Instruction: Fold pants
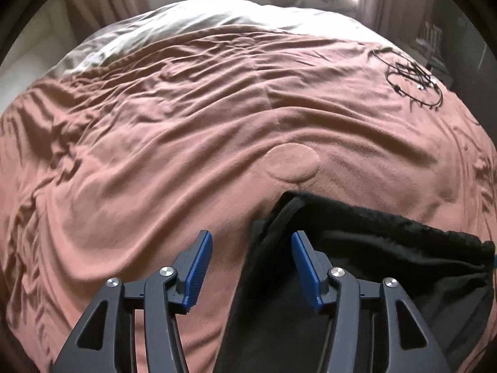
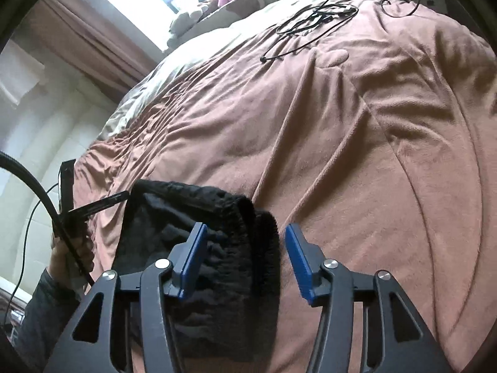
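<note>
- Black fleece pants point(image 1: 372, 248) lie folded on the brown bed point(image 1: 155, 155), near its front edge.
- Left claw point(image 1: 251, 267) gapes, empty, above the fold's left edge.
- Right claw point(image 2: 245, 261) likewise released over the waistband end, likely letting the fold settle.

Black pants point(image 1: 388, 248) on a plain rust-brown blanket point(image 1: 186, 143).
Both grippers, left point(image 1: 251, 267) and right point(image 2: 245, 261), have black frames and ribbed blue pads; beige sheet point(image 1: 192, 21) at far end.
</note>
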{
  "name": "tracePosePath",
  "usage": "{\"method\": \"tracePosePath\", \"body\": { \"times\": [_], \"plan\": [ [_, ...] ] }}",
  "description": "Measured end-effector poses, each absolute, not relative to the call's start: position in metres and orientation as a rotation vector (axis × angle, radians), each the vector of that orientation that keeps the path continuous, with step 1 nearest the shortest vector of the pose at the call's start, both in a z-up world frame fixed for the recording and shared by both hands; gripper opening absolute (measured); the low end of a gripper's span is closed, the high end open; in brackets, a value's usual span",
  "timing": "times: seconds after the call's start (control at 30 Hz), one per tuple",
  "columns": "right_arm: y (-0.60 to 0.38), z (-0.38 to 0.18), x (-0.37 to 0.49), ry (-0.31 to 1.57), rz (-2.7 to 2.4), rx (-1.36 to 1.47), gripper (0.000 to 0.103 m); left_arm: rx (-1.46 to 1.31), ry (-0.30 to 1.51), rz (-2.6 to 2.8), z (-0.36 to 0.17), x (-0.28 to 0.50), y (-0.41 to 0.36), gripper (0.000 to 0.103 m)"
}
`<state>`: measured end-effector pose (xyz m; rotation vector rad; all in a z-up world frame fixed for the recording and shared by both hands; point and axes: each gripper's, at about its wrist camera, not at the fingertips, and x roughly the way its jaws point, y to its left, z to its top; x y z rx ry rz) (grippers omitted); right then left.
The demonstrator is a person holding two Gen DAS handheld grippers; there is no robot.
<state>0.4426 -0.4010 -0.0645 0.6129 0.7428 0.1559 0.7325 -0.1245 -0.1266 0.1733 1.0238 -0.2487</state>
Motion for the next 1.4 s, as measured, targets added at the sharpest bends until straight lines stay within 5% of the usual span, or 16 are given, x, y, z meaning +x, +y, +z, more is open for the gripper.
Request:
{"method": "tracePosePath", "body": {
  "times": [0.3, 0.43, 1.4],
  "plan": [
    [-0.393, -0.067, 0.424, 0.772, 0.154, 0.597, 0.051, 0.099, 1.037, -0.241, -0.109, 0.683, -0.094, 0.056],
    [-0.389, -0.057, 0.408, 0.754, 0.158, 0.592, 0.068, 0.079, 1.049, -0.25, -0.104, 0.656, -0.083, 0.056],
    [-0.368, -0.096, 0.348, 0.771, 0.259, 0.809, 0.068, -0.256, 1.128, -0.26, -0.145, 0.525, 0.006, 0.057]
  ]
}}
